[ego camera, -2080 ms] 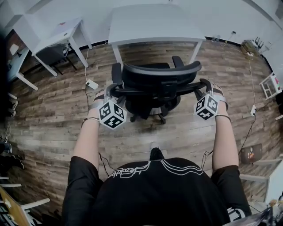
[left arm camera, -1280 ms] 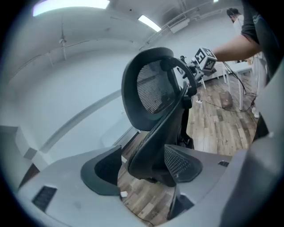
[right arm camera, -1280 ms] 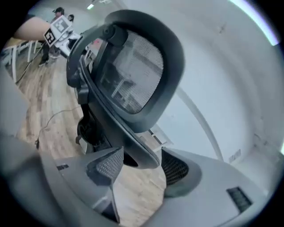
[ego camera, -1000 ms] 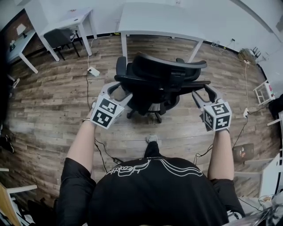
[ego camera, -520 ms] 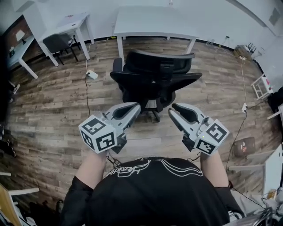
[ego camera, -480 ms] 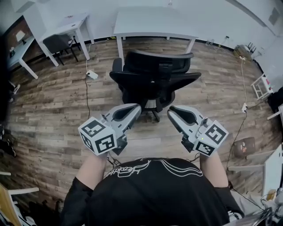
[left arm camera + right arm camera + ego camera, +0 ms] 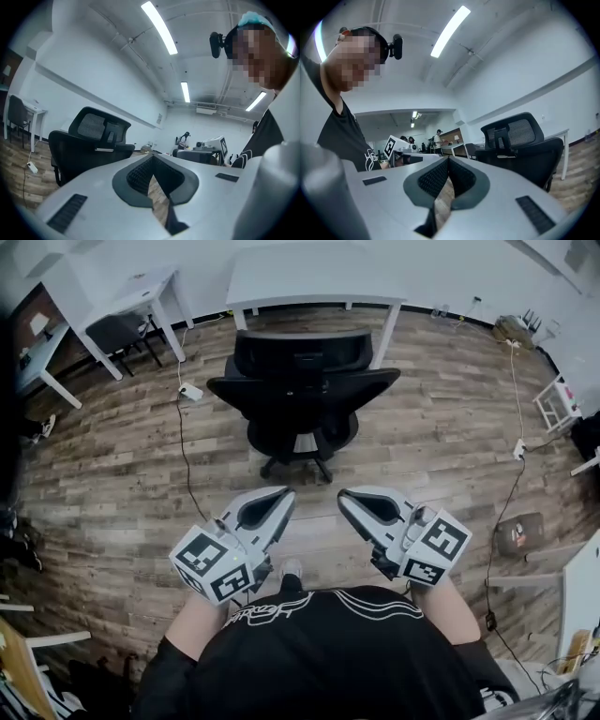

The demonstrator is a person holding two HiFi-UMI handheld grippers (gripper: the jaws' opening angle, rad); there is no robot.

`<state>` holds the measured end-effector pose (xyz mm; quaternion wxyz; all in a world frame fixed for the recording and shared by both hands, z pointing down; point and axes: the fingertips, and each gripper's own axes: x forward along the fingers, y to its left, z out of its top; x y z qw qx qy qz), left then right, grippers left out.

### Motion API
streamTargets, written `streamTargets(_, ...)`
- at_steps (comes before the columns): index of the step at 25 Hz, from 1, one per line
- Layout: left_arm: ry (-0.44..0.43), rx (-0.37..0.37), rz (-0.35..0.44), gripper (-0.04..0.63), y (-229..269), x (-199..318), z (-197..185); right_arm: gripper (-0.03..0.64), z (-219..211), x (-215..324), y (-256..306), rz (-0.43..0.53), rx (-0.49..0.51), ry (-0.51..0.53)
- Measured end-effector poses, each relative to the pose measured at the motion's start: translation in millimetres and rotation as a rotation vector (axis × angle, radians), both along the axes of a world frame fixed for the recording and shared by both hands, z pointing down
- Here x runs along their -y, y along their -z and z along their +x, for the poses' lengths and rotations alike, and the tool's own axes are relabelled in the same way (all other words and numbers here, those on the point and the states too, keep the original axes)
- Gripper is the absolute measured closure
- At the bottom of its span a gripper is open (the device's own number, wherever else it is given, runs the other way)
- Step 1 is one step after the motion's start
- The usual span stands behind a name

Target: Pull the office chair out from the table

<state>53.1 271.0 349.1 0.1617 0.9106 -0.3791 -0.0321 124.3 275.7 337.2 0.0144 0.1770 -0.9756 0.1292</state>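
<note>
The black office chair [image 7: 302, 390] stands on the wood floor, its back toward me, a little in front of the white table [image 7: 314, 276]. Both grippers are drawn back near my body, well apart from the chair. My left gripper [image 7: 284, 494] is shut and holds nothing; the chair [image 7: 89, 145] shows at the left of its view. My right gripper [image 7: 344, 496] is shut too, empty, with the chair [image 7: 520, 145] at the right of its view. The two grippers point toward each other, tips close together.
Another white desk [image 7: 131, 292] with a dark chair [image 7: 117, 334] stands at the back left. Cables and a power adapter [image 7: 190, 392] lie on the floor left of the chair, more cables [image 7: 516, 451] at the right. Other people and desks show far off in both gripper views.
Both grippers let go of the chair's armrests, shut, and drew back toward my body. The chair now stands farther from me, out from under the table.
</note>
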Motion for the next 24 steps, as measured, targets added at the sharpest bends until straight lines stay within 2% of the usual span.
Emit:
streamTargets(4, 0.004, 0.050, 0.022, 0.589, 5, -24, 18, 0.581, 16, -20, 9, 0.015, 0.020, -0.009)
streamTargets(12, -0.003, 0.049, 0.070, 0.589, 28, -62, 41, 0.581, 34, -57, 23, 0.066, 0.025, -0.005)
streamTargets(16, 0.021, 0.030, 0.084, 0.589, 34, -72, 45, 0.581, 40, -70, 28, 0.090, 0.031, -0.004)
streamTargets(24, 0.036, 0.141, 0.148, 0.589, 35, -101, 53, 0.581, 53, -101, 32, 0.123, 0.027, 0.013)
